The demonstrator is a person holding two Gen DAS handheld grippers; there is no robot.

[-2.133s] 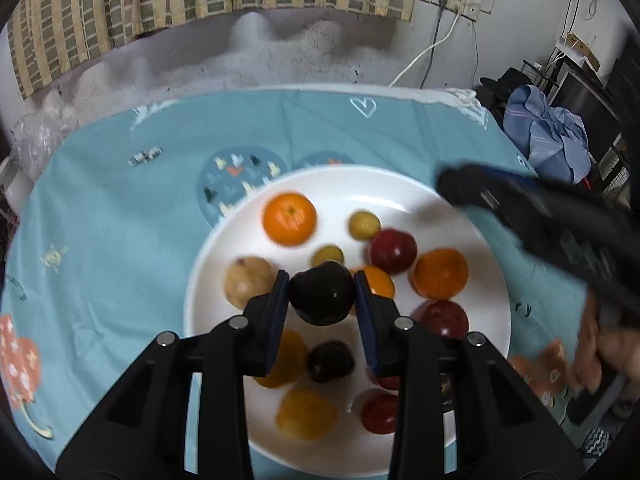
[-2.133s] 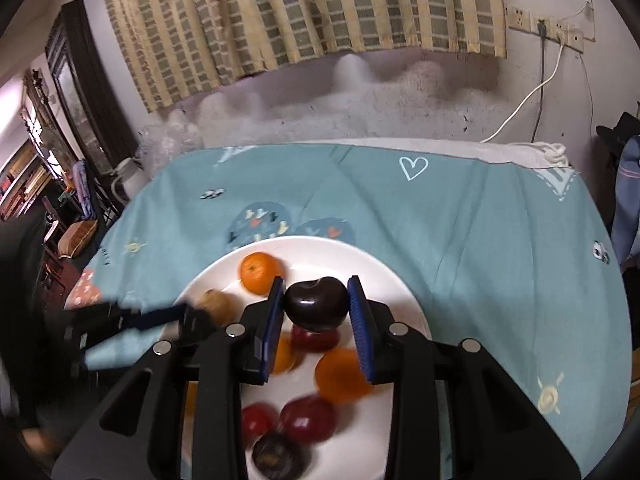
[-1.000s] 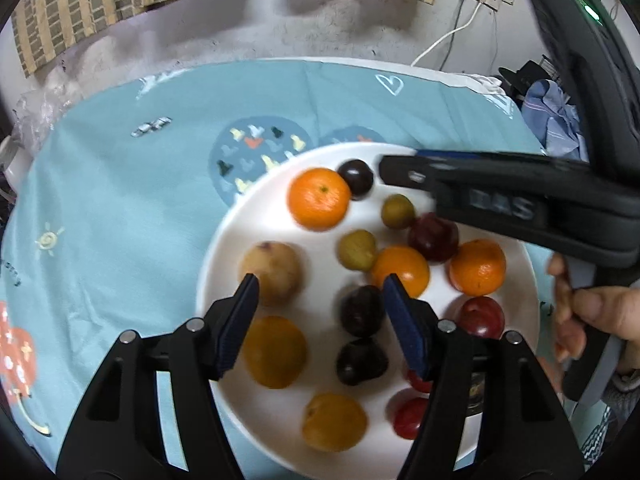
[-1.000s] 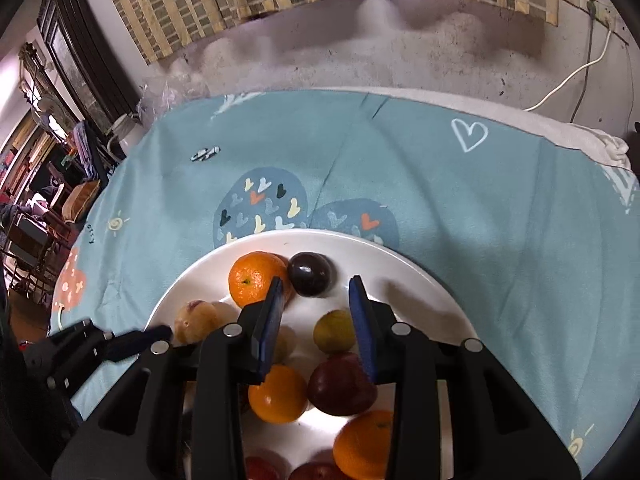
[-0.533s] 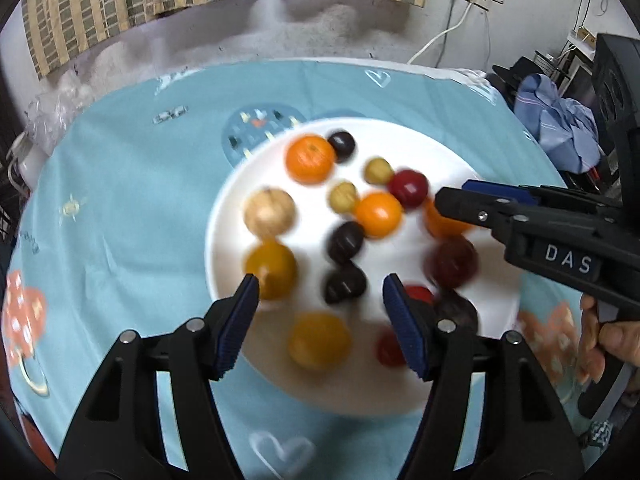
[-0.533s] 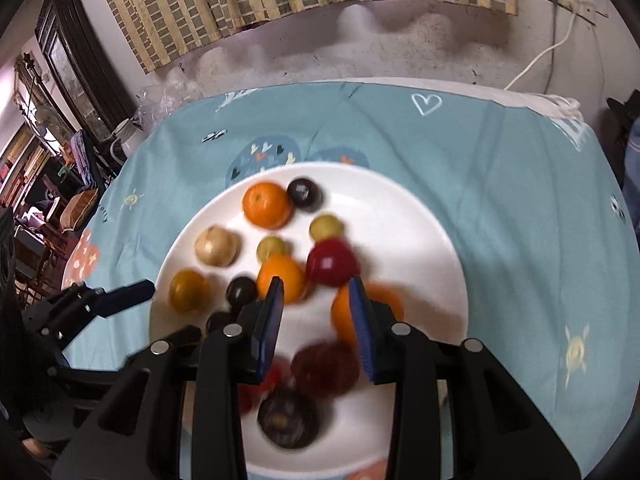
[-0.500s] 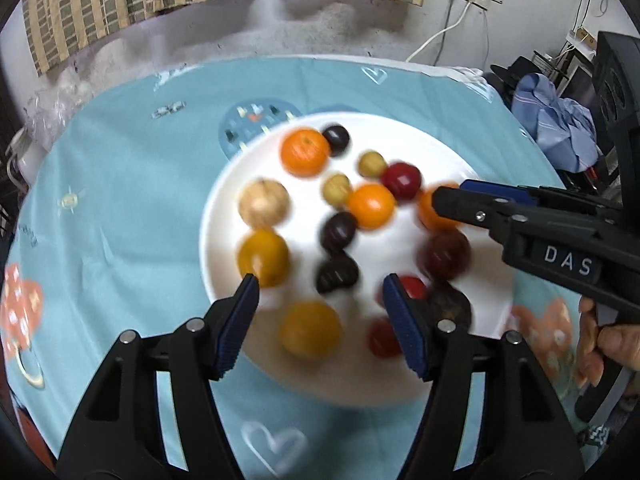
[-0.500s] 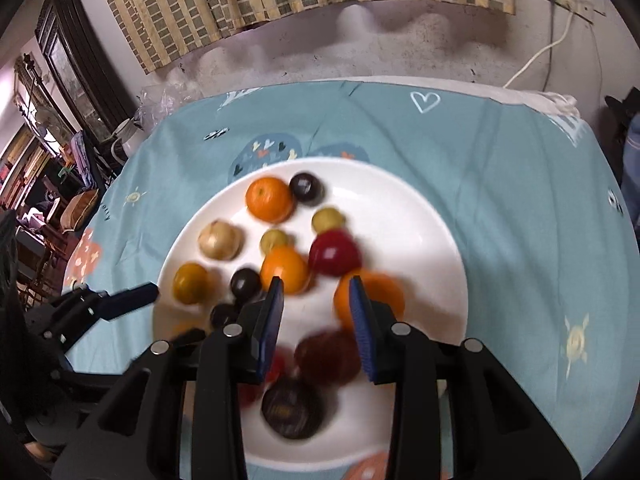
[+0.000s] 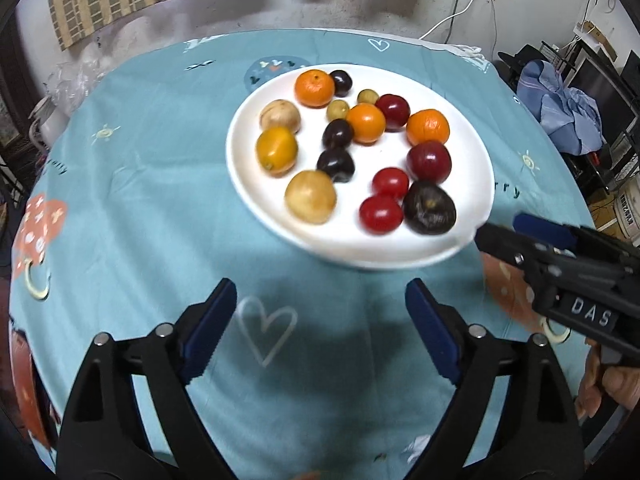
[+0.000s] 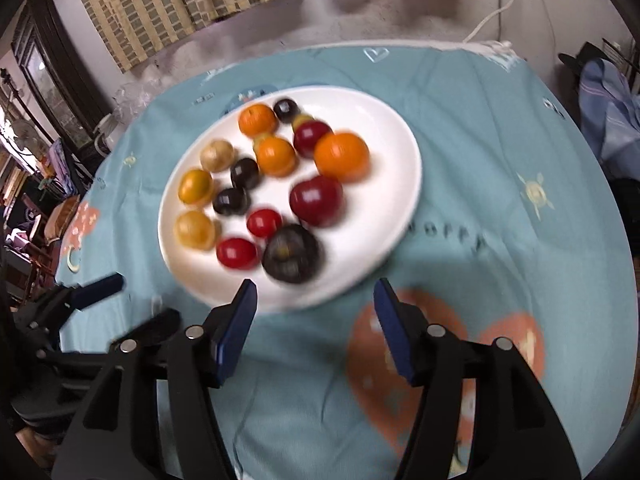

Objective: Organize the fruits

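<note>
Left wrist: assorted fruits (image 9: pixel 362 148) on white plate (image 9: pixel 256 196)

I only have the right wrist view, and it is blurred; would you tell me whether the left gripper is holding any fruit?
Observer: No. In the left wrist view the left gripper is open and empty, over the tablecloth, short of the plate.
Operator: Thank you. What are the small smears beside the far orange?
Observer: Two small greenish fruits, lying between the far orange and a red plum.
Operator: And how many fruits are there altogether?
Observer: I count sixteen in the sharper view, all on the plate and none on the cloth.
</note>
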